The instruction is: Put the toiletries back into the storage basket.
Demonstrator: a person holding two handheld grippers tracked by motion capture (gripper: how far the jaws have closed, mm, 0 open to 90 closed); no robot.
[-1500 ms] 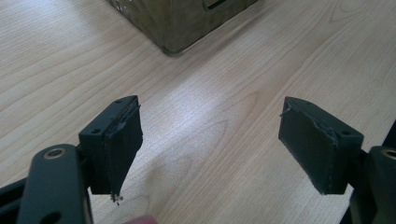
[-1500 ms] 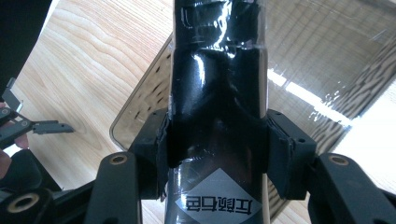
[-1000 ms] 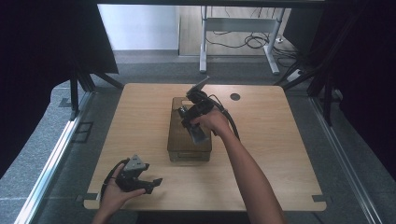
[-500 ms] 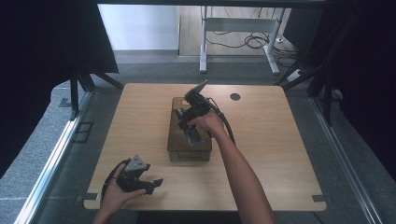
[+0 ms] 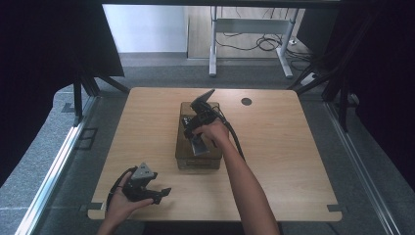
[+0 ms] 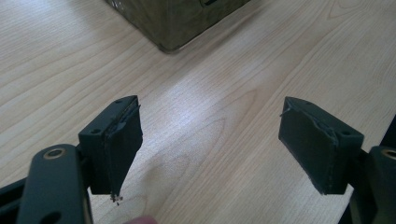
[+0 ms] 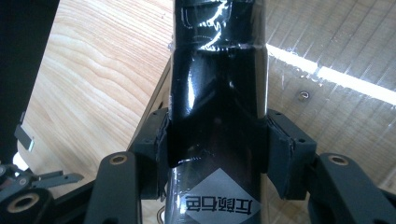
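Pale wood tabletop (image 5: 293,161) on grey floor (image 5: 58,161); right tool (image 7: 217,149) pinching black bottle (image 7: 217,93) over box (image 5: 182,154); left tool (image 6: 210,149) spread, box just ahead.

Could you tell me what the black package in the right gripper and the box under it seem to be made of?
The black package looks wrapped in glossy plastic film: sharp white glare and fine wrinkles show, with a printed grey diamond label. The box, seen in the right gripper view, appears to be ribbed brown wood or wood-look board under clear shiny film, judging by the bright reflected stripe. The right gripper clamps the package.
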